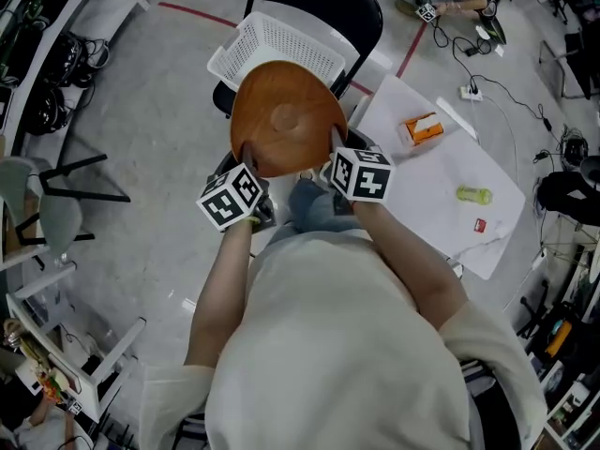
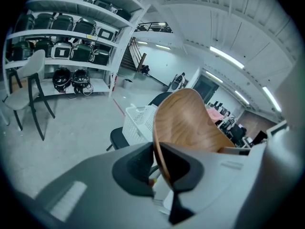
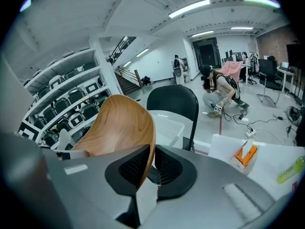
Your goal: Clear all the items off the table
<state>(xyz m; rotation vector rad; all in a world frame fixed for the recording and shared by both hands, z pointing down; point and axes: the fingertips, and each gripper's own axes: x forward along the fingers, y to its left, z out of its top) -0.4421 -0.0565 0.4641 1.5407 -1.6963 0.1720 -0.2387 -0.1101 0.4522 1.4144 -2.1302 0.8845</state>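
A person holds a wooden dish (image 1: pixel 286 120) up in the air with two sets of tongs, one on each side. The left tongs (image 2: pixel 158 151) are shut tight on the left edge of the dish, and the thin wood sits right between the two dark pads. The right tongs (image 3: pixel 152 159) are shut tight on the right edge in the same way. Both tongs are almost closed, because the rim is so thin. The dish is tipped up, so its round brown back faces the head camera. It is not on the bench (image 1: pixel 441 186). It hangs to the left of the bench, in front of a white basket (image 1: pixel 281 45) that sits on a black chair (image 1: pixel 347 3). From above, the dish covers the near side of the basket. Three things lie on the white bench: an orange box (image 1: pixel 422 128) near the far end, a green thing (image 1: pixel 473 195) further along, and a small red thing (image 1: pixel 480 225) just past it. They are well apart from the dish and from both tongs. Tall shelves (image 2: pixel 71 32) full of dark things stand at the left side of the room, with a grey chair (image 2: pixel 28 75) in front of them. Far behind the black chair, another person (image 3: pixel 217 87) is crouching on the floor.
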